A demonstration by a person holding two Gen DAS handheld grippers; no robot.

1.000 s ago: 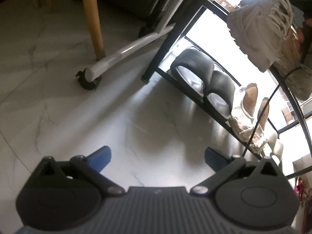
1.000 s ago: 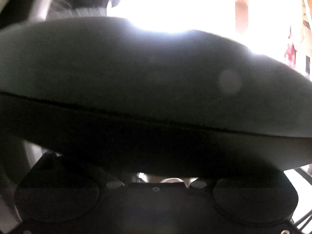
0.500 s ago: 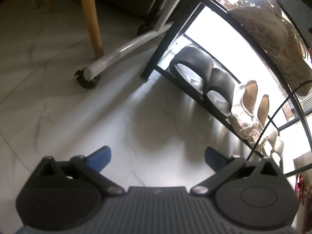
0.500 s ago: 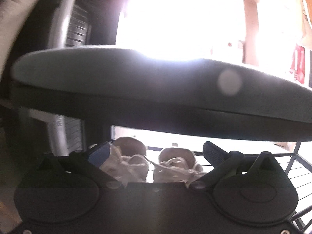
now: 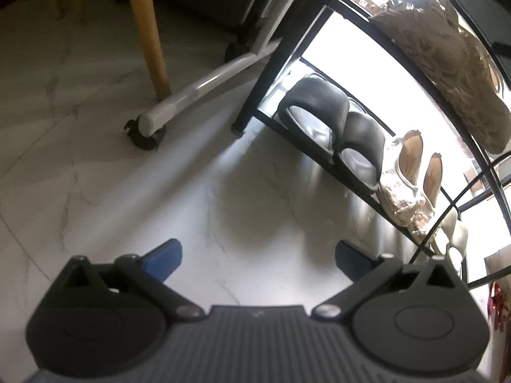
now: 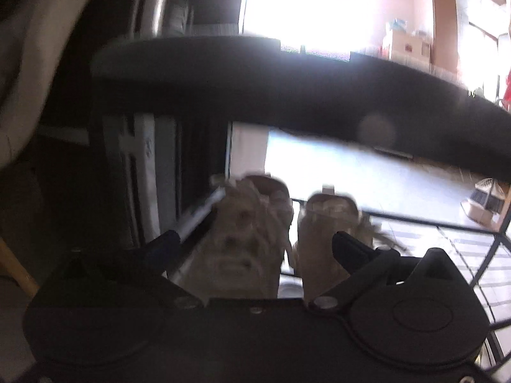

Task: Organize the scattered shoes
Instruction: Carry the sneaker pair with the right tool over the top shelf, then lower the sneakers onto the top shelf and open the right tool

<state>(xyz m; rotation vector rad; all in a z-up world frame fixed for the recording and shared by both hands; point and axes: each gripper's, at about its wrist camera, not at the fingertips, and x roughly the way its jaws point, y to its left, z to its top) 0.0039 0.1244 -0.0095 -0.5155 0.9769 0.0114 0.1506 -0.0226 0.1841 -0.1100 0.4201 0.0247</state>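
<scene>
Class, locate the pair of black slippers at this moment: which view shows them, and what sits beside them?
The left wrist view shows the black slippers on the rack's bottom shelf, right of centre, between the rack's black leg and the sparkly flats.

Two beige shoes (image 6: 274,239) — wire shelf (image 6: 447,242)

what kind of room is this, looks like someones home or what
Most likely a home, near an entryway: a black metal shoe rack holding slippers and flats, a marble-look tiled floor, and a wooden furniture leg.
</scene>
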